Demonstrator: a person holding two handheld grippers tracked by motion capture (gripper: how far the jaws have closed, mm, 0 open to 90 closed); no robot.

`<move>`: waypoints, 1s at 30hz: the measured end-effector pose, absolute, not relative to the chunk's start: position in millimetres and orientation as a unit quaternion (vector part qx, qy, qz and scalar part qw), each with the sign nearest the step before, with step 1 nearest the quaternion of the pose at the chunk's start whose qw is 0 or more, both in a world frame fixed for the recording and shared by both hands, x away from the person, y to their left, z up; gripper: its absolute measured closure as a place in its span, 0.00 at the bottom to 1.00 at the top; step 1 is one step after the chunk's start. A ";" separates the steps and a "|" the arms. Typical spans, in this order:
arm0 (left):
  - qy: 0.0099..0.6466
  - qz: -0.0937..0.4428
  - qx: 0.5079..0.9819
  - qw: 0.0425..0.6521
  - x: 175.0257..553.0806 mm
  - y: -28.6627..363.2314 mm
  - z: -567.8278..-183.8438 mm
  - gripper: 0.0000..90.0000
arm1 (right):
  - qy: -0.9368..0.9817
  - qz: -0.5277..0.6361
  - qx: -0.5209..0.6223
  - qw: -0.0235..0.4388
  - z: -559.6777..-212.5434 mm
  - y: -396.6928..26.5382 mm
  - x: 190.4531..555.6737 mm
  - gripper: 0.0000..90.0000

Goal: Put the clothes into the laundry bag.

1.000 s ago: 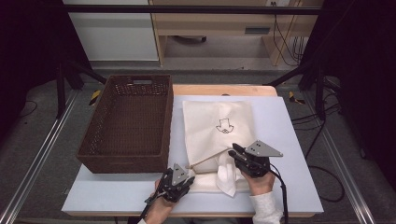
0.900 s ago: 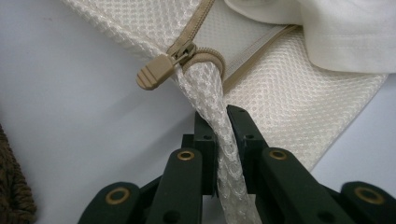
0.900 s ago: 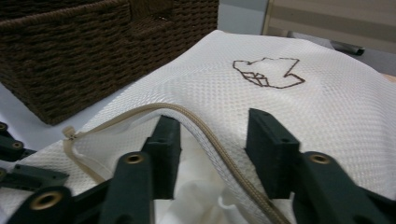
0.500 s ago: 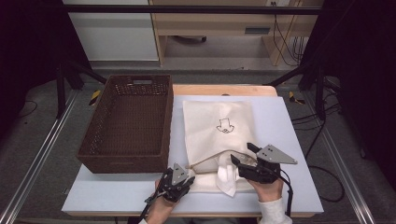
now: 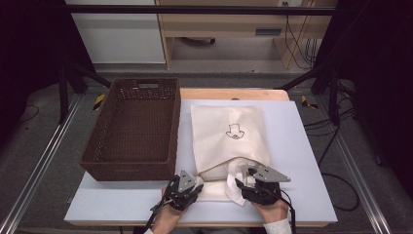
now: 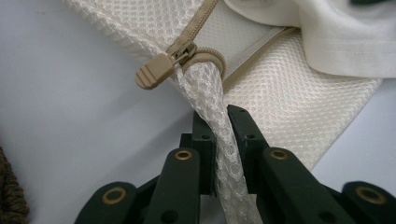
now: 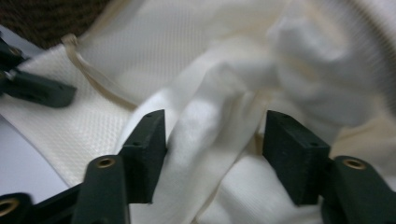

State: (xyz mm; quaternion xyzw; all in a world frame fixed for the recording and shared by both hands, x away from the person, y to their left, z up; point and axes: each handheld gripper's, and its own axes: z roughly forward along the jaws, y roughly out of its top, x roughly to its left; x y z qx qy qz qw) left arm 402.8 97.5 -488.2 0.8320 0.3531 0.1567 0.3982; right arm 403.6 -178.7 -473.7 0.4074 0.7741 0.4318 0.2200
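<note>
Left gripper (image 6: 223,140): jaws pinched on a twisted fold of the mesh bag (image 6: 289,88), just below the zip pull (image 6: 156,74). Right gripper (image 7: 212,154): jaws spread, just been closing, white cloth (image 7: 210,140) bunched between them; pad contact can't be told, the view is blurred. In the high view the bag (image 5: 226,134) is laid flat on the table (image 5: 302,146), mouth toward the person, cloth (image 5: 236,187) spilling out at the near edge between left gripper (image 5: 195,187) and right gripper (image 5: 243,185). A basket (image 5: 134,129) is set just left of the bag.
</note>
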 end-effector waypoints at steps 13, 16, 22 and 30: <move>0.354 0.156 0.832 0.399 402.7 97.2 -488.2 0.91 | 0.780 0.402 0.432 0.209 -472.5 -166.5 437.1 0.88; 0.352 0.156 0.832 0.399 402.6 97.0 -488.2 0.91 | 0.773 0.408 0.436 0.216 -470.0 -152.0 456.4 0.88; 0.354 0.153 0.831 0.400 402.9 97.4 -488.2 0.92 | 0.763 0.409 0.425 0.266 -481.4 -133.3 472.3 0.87; 0.354 0.153 0.832 0.400 402.9 97.5 -488.3 0.92 | 0.768 0.428 0.429 0.205 -471.8 -139.5 463.6 0.62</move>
